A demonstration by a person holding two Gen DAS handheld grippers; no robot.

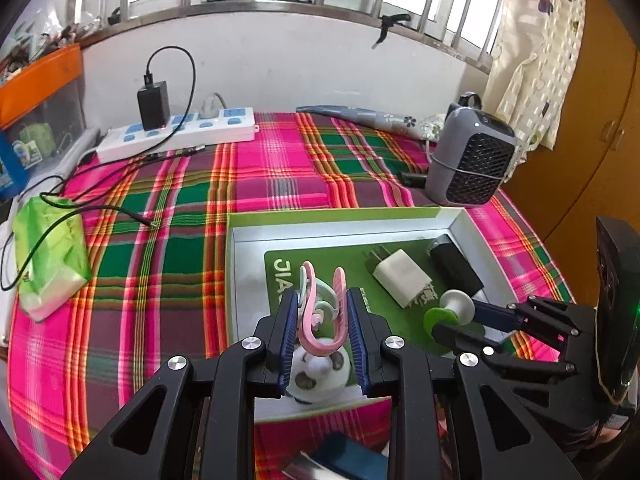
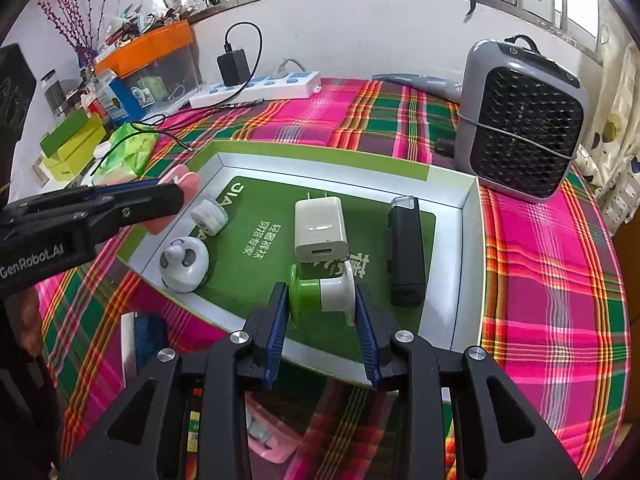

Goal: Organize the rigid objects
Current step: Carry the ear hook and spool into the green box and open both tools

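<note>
Nearest the lens, the left gripper point(image 1: 322, 320) pinches a pink clip point(image 1: 320, 312), its blue pads pressed against the clip's two outer arms; a pale blue piece is nested within the pink loop. It hangs over the near left part of the shallow box point(image 2: 474, 216). Alongside it, the right gripper point(image 2: 322, 312) is clamped endwise on a green-and-white spool point(image 2: 324, 294), one pad on the green flange and the other on the white one, above the near edge of the green liner. Both loads appear to be carried rather than resting, though whether the spool touches the liner cannot be told.

Just beyond, four items already lie inside the box: a white panda-faced piece point(image 2: 184, 266), a small white wheel point(image 2: 210, 216), a white charger plug point(image 2: 320, 230) and a black rectangular block point(image 2: 406, 250). The task therefore reads as well advanced, with these two deliveries pending.

Outside the box, near its front edge, a dark blue object point(image 2: 150, 332) remains on the plaid cloth point(image 2: 552, 280), possibly still to be collected. Farther back stand a grey fan point(image 2: 524, 120), a green tissue pack point(image 1: 50, 248) and a white power strip point(image 1: 176, 134).
</note>
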